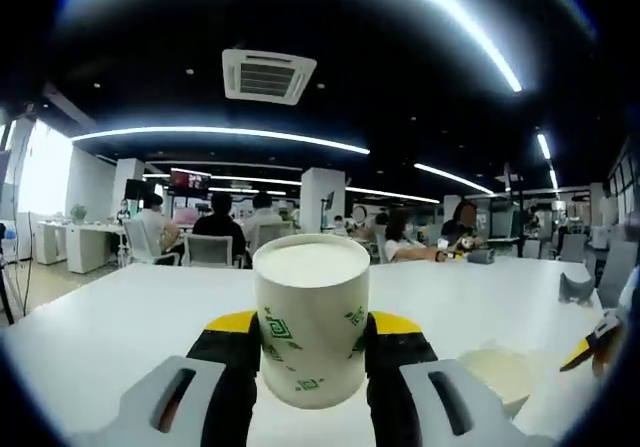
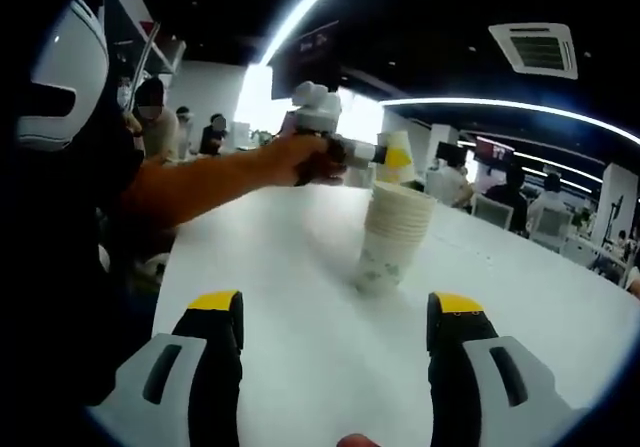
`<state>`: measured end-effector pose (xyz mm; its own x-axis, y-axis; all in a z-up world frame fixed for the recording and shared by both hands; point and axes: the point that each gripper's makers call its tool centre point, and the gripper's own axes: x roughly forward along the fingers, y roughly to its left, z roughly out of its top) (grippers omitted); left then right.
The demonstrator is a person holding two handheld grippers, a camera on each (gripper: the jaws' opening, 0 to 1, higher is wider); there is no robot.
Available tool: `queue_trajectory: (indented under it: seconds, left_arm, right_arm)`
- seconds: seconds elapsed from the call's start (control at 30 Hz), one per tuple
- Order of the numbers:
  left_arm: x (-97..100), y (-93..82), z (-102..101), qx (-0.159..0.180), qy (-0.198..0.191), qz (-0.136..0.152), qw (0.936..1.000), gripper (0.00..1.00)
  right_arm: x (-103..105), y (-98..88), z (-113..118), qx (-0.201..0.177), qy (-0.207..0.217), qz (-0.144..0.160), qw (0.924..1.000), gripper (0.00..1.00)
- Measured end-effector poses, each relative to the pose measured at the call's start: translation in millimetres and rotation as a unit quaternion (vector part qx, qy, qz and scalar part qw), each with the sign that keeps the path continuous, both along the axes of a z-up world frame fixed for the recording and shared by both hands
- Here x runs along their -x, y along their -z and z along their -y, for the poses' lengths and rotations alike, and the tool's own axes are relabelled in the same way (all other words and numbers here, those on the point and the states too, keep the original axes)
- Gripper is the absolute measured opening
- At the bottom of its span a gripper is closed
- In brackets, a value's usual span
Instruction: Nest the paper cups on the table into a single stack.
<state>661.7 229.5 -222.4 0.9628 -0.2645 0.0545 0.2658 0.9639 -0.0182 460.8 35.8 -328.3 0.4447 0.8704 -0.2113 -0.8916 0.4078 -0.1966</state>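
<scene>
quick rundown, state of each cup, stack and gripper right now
left gripper: shut on a paper cup, held above the table
paper cup: upright, mouth up, gripped by its sides
cup stack: nested, upright on the white table
right gripper: open, holding nothing
second cup: on the table, lower right, mouth showing

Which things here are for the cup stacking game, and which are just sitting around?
For the job:
paper cup, held in the left gripper
stack of cups on the white table
right gripper, open

Just around:
chairs
people at desks
ceiling vent
</scene>
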Motion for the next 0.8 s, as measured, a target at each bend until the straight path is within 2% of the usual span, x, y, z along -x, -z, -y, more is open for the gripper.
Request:
queue_trajectory:
  seconds: [0.27,0.5,0.8]
  left_arm:
    - [21.2,-18.4,4.5,0.005,0.006,0.018,0.9998,0.44]
    - [45.4,-33.1,5.1,0.033,0.015,0.035,0.9987,0.44]
    - [75.4,-36.7,5.0,0.056,0.020,0.040,0.9974,0.44]
  right_arm:
    - [3.6,-1.4,0.0,-0.005,0.001,-0.001,1.0000,0.77]
    - [6.0,-6.9,-1.4,-0.007,0.002,0.005,1.0000,0.76]
    - [11.2,-7.8,-4.5,-0.008,0.001,0.007,0.9999,0.74]
